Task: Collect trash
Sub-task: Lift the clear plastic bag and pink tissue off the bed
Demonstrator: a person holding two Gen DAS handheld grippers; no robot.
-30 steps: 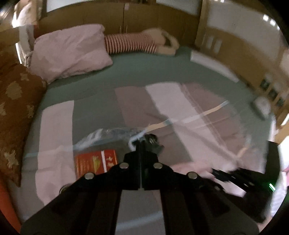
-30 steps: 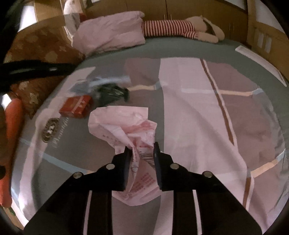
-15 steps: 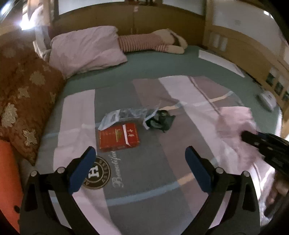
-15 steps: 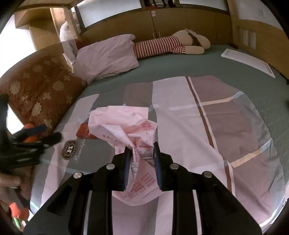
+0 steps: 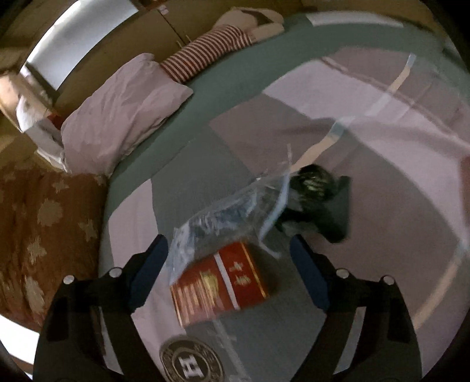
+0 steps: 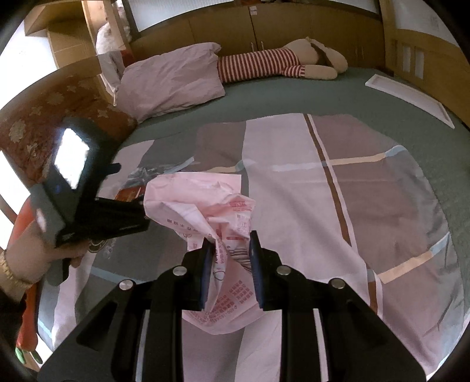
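The left gripper [image 5: 227,258] hangs over a small cluster of litter on the bed; its jaws stand spread and have just been closing a little, with the red box [image 5: 218,283] and the near end of a clear wrapper [image 5: 229,217] lying between them, untouched. The wrapper overlaps the box's far edge, and a dark crumpled wad [image 5: 314,194] sits touching the wrapper's far end. A round logo [image 5: 191,363] printed on the sheet lies just beside the box on the near side. The right gripper [image 6: 229,261] pinches a pink bag [image 6: 202,205], whose loose folds billow up and hide most of the litter from that view; the left hand [image 6: 41,258] and its tool stand just left of the bag. Beyond the litter the patchwork sheet [image 6: 367,211] runs flat and bare toward the right. A brown cushion [image 5: 38,223] bounds the left side, with a pink pillow [image 6: 173,79] and a striped doll [image 6: 264,63] well apart at the far end, against wooden cabinets [image 6: 293,26].
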